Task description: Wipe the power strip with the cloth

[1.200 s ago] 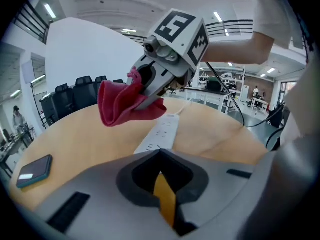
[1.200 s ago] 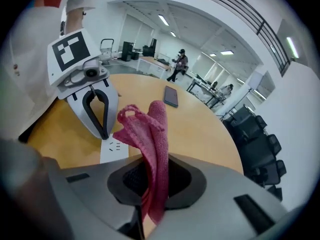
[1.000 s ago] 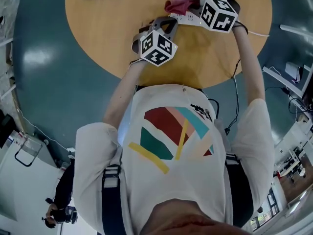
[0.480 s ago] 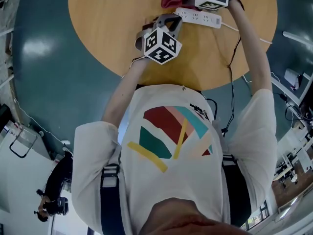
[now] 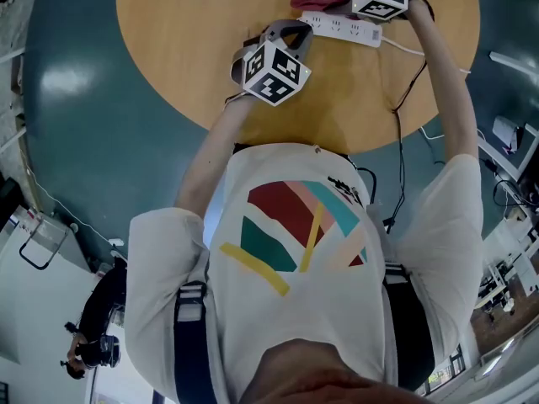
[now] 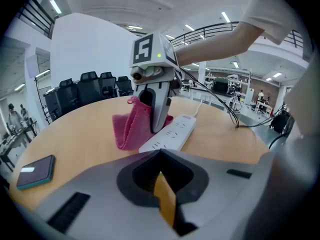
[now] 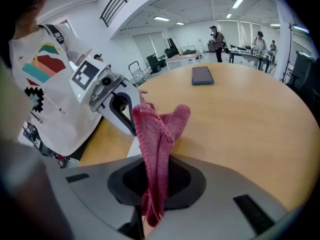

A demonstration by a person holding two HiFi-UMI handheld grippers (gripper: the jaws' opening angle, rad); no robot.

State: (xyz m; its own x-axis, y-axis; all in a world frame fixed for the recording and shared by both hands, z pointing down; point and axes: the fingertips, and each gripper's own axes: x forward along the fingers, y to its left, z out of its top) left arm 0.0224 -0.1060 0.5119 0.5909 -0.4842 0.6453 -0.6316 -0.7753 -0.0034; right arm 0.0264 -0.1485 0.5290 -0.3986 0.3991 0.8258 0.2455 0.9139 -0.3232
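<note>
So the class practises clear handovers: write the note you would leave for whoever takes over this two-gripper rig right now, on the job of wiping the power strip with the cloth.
Left gripper: shut, empty, just short of the power strip.
Right gripper: shut on the pink cloth, which hangs against the strip's side away from the person.
Strip: flat on the round table, sockets up. A phone lies well apart.
Done: cloth gripped and brought to the strip; how much is wiped cannot be told.
Left: draw the cloth along the strip's top. The left gripper could probably steady it.
</note>
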